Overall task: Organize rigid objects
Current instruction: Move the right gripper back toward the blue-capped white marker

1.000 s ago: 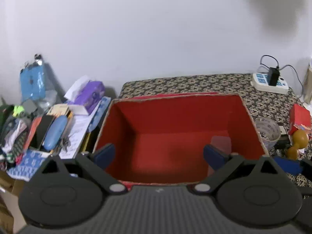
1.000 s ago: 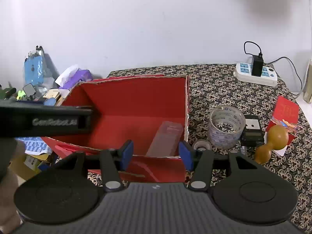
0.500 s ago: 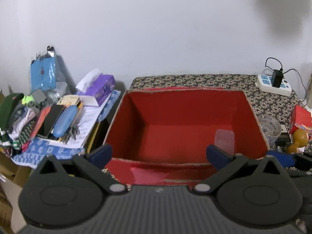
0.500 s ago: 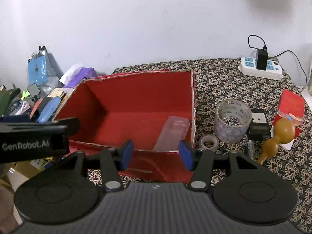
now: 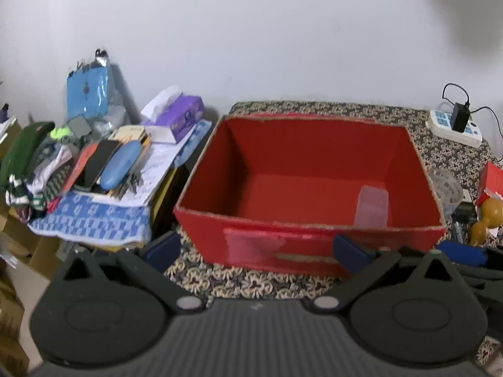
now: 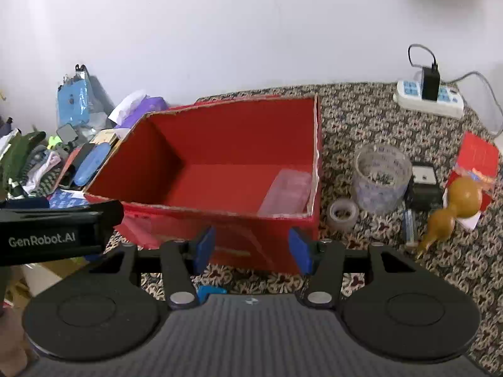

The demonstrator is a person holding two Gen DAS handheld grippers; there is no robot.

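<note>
Only in the right wrist view do we see the tape rolls, gourd and black device clearly, at right of the red box. The clear plastic case lies in the box's lower-right corner, its long axis running toward the upper right. Both the left gripper and right gripper gape wide, holding nothing.

We can read only one text clearly: "GenRobot.AI", in pale letters on the side of the black body of the left gripper, seen at the left edge of the right wrist view. The sheets of white paper on the cluttered pile beside the table seem to bear handwriting, but it is too small for us to read.
</note>
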